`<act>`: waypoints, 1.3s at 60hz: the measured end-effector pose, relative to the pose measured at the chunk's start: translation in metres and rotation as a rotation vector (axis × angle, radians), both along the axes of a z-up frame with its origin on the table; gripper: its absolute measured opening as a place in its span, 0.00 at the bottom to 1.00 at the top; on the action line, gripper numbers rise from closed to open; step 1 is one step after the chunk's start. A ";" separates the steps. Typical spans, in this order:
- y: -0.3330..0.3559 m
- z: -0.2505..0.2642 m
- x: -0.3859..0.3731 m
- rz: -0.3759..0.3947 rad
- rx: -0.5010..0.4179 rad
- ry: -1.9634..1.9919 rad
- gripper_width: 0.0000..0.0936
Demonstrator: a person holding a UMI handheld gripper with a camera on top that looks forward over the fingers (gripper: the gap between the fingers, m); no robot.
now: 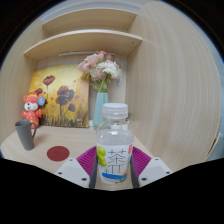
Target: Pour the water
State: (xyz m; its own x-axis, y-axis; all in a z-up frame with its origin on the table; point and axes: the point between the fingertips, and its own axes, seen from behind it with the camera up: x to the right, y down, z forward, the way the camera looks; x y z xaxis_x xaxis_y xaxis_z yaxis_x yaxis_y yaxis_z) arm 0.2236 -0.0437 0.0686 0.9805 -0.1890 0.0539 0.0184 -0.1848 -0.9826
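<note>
While the tongs (113, 172) point toward the back wall, a clear water bottle (115, 145) stands upright between the two fingers, white cap on, label with green and dark characters facing the camera. Purple pads (141, 161) sit close against both flanks of the bottle; fingers roughly bottle-width apart and appear to press on it, though actual contact on each side is hard to confirm. Bottle base hidden below, so cannot tell whether it rests on the wooden tabletop (75, 147).

Ahead of the tongs and off to the left: a dark grey cup (24, 134), handle on its left. Nearer, just left of the left finger, a round red coaster (59, 153) lying flat.

Beyond the bottle: light blue vase (101, 104) with pink and white flowers (100, 68). Left of it, a flower painting (58, 94) leans at the wall. An orange plush toy (32, 107) sits behind the cup. Wooden shelves (84, 40) overhead.
</note>
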 end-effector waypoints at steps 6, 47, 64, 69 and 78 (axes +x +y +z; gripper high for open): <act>-0.002 0.000 0.002 -0.021 0.004 -0.028 0.45; 0.064 0.103 -0.095 0.111 -0.030 -0.996 0.41; 0.095 0.129 -0.199 0.212 0.052 -1.589 0.41; 0.099 0.127 -0.220 0.232 0.076 -1.748 0.41; 0.101 0.124 -0.252 0.251 0.135 -2.005 0.41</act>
State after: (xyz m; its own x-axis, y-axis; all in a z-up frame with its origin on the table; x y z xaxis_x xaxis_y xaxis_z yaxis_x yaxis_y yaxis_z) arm -0.0284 0.0571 0.1925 -0.4325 -0.1803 0.8834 0.8926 0.0529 0.4478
